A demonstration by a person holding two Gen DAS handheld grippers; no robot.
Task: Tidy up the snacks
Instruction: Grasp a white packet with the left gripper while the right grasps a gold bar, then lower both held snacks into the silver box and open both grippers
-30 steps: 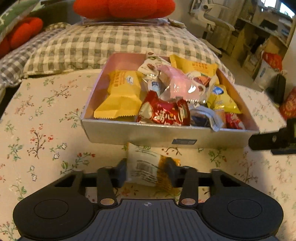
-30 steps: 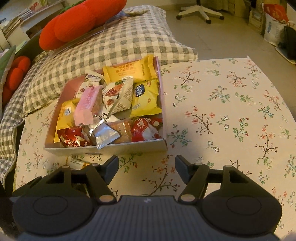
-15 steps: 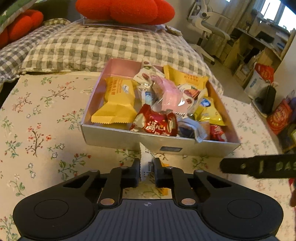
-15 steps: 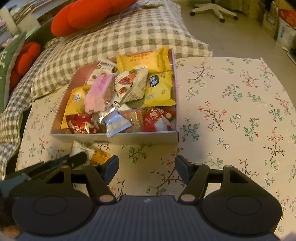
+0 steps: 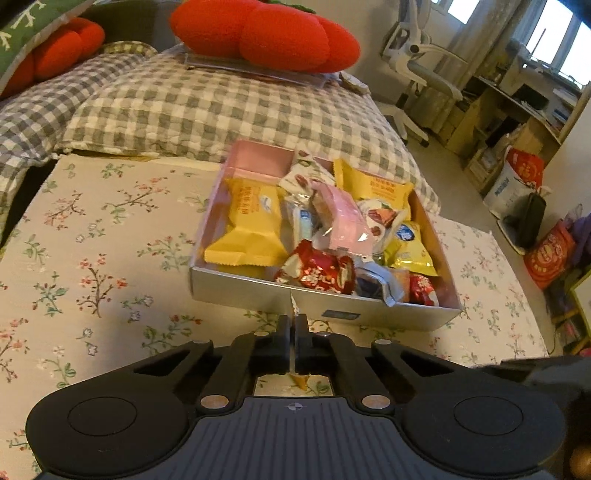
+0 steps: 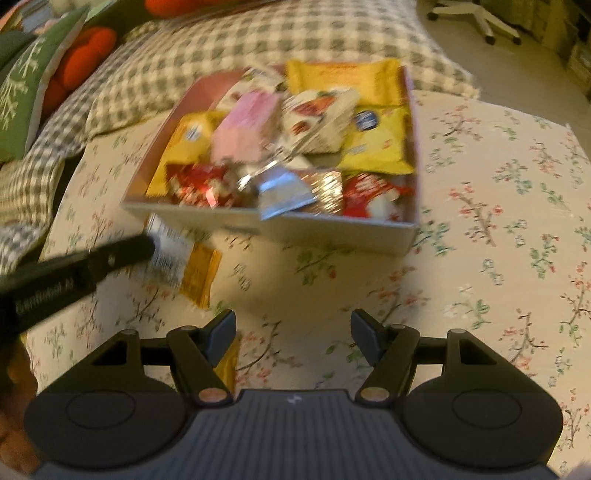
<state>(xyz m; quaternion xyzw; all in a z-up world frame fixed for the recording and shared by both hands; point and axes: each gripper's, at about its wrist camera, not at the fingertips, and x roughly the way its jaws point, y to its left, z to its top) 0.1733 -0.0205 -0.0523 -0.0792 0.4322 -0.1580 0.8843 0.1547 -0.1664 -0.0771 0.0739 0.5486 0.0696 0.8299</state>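
Left wrist view: left gripper (image 5: 294, 334) had its jaws pinched nearly together on a thin snack packet (image 5: 294, 306), seen edge-on. White serrated top edge of the packet stuck up just above the fingertips (image 5: 283, 326); an orange corner showed below, behind the jaws. Packet was held clear of the floral tabletop (image 5: 92, 258), right in front of the near wall of the snack box (image 5: 240, 291). Box was silver outside, pink inside, and full: big yellow pack (image 5: 249, 229) on its left side, pink pack (image 5: 343, 221) on top in the middle, red wrapper (image 5: 319, 271) at the near edge, another yellow pack (image 5: 373, 184) at the back. Checked gray-white bedding (image 5: 221, 107) lay beyond the tabletop, with a red plush cushion (image 5: 266, 35) on it. Office chair (image 5: 421, 66) at back right.

Right wrist view (motion-blurred): right gripper (image 6: 293, 332) had jaws wide apart with nothing between them, hovering over the tabletop (image 6: 498, 221) on the near side of the box (image 6: 332, 232). Left gripper's finger (image 6: 114, 254) came in from the left edge, clamped on the packet (image 6: 184, 266): white barcode panel on the upper part, orange lower part hanging down, just beside the box's near-left corner. Cannot tell if the packet's lower edge touched the tabletop. A yellow-orange patch (image 6: 227, 363) sat behind the right gripper's left finger; too blurred to identify. Green cushion (image 6: 26, 92) at far left.
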